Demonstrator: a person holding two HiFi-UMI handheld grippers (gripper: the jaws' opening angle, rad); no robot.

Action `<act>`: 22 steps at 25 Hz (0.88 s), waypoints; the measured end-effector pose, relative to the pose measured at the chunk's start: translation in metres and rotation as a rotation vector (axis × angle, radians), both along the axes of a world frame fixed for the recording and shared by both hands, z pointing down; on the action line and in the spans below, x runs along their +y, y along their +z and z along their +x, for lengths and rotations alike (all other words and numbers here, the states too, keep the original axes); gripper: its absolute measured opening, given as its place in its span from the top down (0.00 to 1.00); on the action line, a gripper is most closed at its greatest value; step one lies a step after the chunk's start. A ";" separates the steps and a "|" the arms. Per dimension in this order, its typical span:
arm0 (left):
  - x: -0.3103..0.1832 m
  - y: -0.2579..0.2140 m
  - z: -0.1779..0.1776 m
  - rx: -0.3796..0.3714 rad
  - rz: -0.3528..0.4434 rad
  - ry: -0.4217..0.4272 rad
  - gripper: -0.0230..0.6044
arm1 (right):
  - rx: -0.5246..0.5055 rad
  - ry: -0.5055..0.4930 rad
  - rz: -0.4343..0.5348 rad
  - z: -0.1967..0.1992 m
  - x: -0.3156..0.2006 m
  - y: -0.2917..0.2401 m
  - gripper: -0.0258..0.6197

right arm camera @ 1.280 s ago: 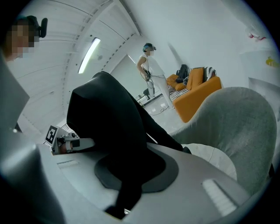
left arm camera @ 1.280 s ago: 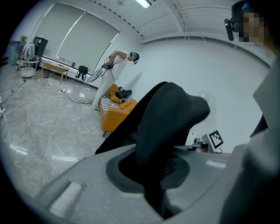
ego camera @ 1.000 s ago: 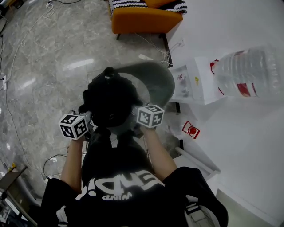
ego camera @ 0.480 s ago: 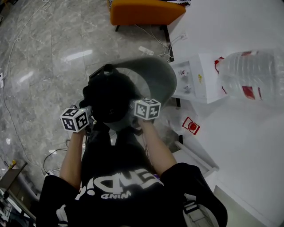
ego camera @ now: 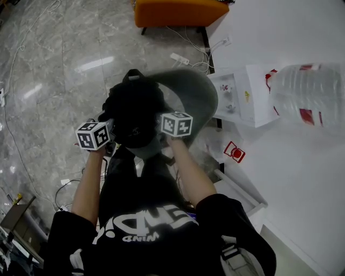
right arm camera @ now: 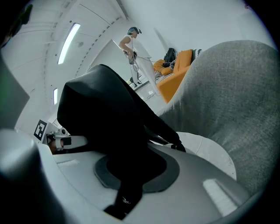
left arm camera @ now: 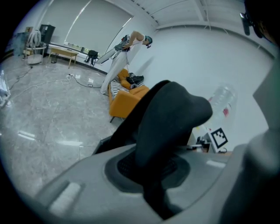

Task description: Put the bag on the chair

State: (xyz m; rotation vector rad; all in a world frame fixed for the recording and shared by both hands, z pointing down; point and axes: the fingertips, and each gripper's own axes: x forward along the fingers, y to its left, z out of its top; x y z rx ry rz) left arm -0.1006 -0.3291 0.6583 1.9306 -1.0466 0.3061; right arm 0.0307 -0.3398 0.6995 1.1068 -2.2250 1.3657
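The black bag point(ego camera: 135, 116) hangs over the seat of the grey shell chair point(ego camera: 197, 91), between my two grippers. My left gripper point(ego camera: 109, 135) is at the bag's left side. In the left gripper view a black strap of the bag point(left arm camera: 168, 118) runs down into the left gripper point(left arm camera: 153, 183), whose jaws have just eased open slightly but still pinch it. My right gripper point(ego camera: 160, 132) is at the bag's right side. The bag point(right arm camera: 105, 118) fills the right gripper point(right arm camera: 129, 179), which has also just been opening a little with the fabric still clamped. The chair back point(right arm camera: 232, 96) rises close on the right.
An orange sofa point(ego camera: 178, 12) stands at the far end of the marble floor. A white water dispenser point(ego camera: 242, 97) with a large bottle point(ego camera: 307, 97) stands right of the chair. A power strip with cables point(ego camera: 180, 58) lies behind the chair. Another person point(left arm camera: 131, 41) stands far off.
Both grippers and the bag have moved away from my body and down toward the chair seat. The bag now covers more of the seat.
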 end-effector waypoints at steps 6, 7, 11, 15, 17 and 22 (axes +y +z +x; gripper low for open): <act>-0.009 0.006 0.001 0.001 -0.015 -0.001 0.83 | 0.029 -0.003 -0.005 -0.003 -0.009 0.009 0.86; -0.009 0.006 0.003 0.007 -0.015 0.001 0.80 | 0.035 -0.004 -0.003 -0.001 -0.009 0.009 0.84; -0.007 -0.001 0.006 -0.001 -0.009 0.016 0.66 | 0.066 0.012 0.009 0.007 -0.006 0.001 0.72; -0.005 -0.018 0.009 -0.055 0.038 0.038 0.56 | 0.073 0.006 0.043 0.012 0.000 -0.019 0.72; -0.002 -0.030 0.010 -0.071 0.062 0.044 0.54 | 0.082 -0.003 0.058 0.015 0.006 -0.029 0.71; 0.015 -0.065 0.004 -0.064 0.109 0.010 0.51 | 0.082 -0.007 0.103 0.026 0.020 -0.066 0.71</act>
